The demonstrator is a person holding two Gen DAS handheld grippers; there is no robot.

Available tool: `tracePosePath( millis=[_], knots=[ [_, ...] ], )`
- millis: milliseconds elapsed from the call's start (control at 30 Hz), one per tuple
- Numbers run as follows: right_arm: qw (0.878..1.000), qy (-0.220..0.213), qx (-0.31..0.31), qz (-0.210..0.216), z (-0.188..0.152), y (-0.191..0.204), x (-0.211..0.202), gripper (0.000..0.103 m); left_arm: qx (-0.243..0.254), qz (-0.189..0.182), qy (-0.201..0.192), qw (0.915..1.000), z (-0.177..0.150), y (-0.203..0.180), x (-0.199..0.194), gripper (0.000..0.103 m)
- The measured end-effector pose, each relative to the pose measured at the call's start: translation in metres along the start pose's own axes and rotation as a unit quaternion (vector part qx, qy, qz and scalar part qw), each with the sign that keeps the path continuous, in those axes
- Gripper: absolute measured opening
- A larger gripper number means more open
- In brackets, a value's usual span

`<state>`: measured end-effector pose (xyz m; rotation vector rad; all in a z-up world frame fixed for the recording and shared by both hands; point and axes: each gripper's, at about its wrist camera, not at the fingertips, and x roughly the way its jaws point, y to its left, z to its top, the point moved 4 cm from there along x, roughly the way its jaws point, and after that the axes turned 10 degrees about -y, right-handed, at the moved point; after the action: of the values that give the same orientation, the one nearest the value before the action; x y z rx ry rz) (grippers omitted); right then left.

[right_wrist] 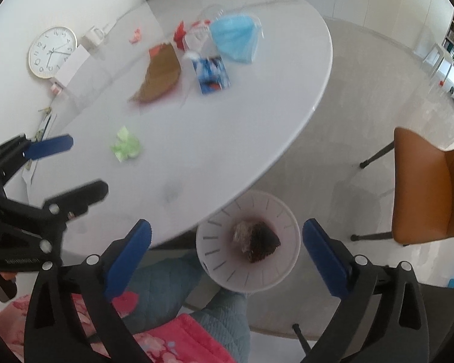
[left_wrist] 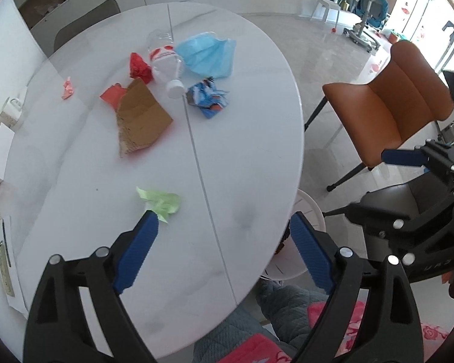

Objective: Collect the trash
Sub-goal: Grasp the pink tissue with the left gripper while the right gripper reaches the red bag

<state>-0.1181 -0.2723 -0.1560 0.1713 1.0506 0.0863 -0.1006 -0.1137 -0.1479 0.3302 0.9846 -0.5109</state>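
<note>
Trash lies on the white round table [left_wrist: 251, 157]: a crumpled green paper [left_wrist: 160, 204] nearest me, a torn cardboard piece [left_wrist: 142, 121], a blue wrapper [left_wrist: 208, 96], a clear plastic bottle [left_wrist: 166, 57], a blue face mask [left_wrist: 208, 53], red crumpled paper [left_wrist: 139, 68] and a pink scrap [left_wrist: 68, 88]. My left gripper [left_wrist: 224, 224] stands open over the table's near edge, the green paper just beyond its left fingertip. My right gripper [right_wrist: 227, 227] is open and empty above a white slotted bin [right_wrist: 275, 275] on the floor. A dark brown piece of trash [right_wrist: 261, 240] lies in the bin.
An orange chair [right_wrist: 429, 187] stands right of the table. A white clock [right_wrist: 52, 51], a mug [right_wrist: 93, 35] and a white box [right_wrist: 72, 63] sit along the table's left side. The person's legs in blue quilted trousers [right_wrist: 166, 284] are beside the bin.
</note>
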Motion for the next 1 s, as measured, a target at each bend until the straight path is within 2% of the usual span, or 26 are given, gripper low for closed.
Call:
tracePosePath(
  millis=[200,233,400,600,767,1000],
  knots=[
    [1.000,-0.023,-0.003,-0.010,0.045,0.024,0.004,0.101,-0.025,0.020,-0.007,0.9995,0.014,0.050,0.000,0.093],
    [1.000,-0.028,-0.005,-0.010,0.056,0.031,0.006,0.101,-0.032,0.028,-0.009,0.9990,0.018,0.064,0.000,0.096],
    [0.999,-0.049,-0.024,0.001,0.101,0.064,0.024,0.101,-0.063,0.079,-0.015,0.9947,0.038,0.143,0.009,0.096],
    [0.997,-0.068,-0.028,0.017,0.158,0.104,0.057,0.101,-0.076,0.114,-0.040,0.9897,0.070,0.224,0.027,0.096],
    [0.997,-0.076,-0.024,0.016,0.202,0.127,0.091,0.101,-0.095,0.118,-0.064,0.9864,0.106,0.287,0.058,0.096],
    [0.998,-0.069,0.000,0.016,0.243,0.134,0.134,0.101,-0.101,0.125,-0.081,0.9837,0.146,0.343,0.116,0.096]
  ],
)
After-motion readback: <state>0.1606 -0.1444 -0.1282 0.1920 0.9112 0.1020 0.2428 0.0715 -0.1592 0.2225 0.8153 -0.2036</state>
